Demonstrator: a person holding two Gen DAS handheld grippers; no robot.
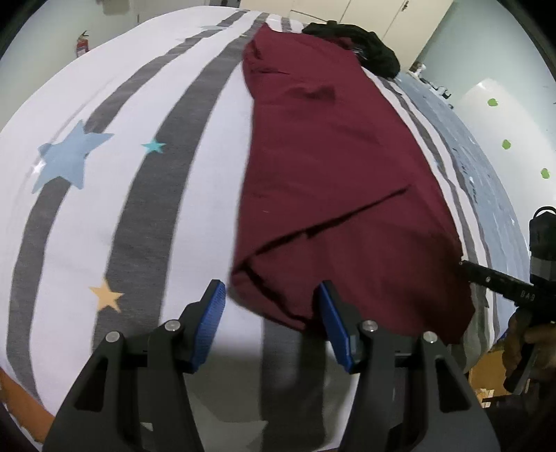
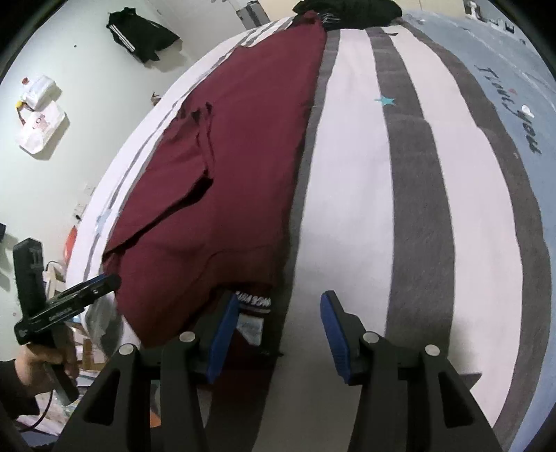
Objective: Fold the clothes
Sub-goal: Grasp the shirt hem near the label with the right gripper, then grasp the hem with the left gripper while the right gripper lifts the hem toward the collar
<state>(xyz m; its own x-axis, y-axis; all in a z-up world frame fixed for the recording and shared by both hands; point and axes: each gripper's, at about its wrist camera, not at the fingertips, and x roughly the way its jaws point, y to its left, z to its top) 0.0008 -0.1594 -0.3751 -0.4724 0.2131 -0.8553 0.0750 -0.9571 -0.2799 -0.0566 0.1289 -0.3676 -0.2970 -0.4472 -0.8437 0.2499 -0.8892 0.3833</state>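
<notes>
Here the maroon garment (image 1: 330,180) lies flat, its near hem seemingly just between both grippers' spread, empty fingers (image 1: 212,313).

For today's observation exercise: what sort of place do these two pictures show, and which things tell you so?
Probably a bedroom: a bed with a striped, star-printed cover, a maroon garment laid out on it, and cupboard doors behind it.

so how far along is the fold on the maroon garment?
Done: the maroon garment lies folded lengthwise into a long narrow strip on the striped bedsheet, sleeve tucked in. In hand: nothing; the left gripper and right gripper are open at its near end, gripping no cloth. Left: probably folding the strip crosswise; a black garment waits at the far end.
</notes>
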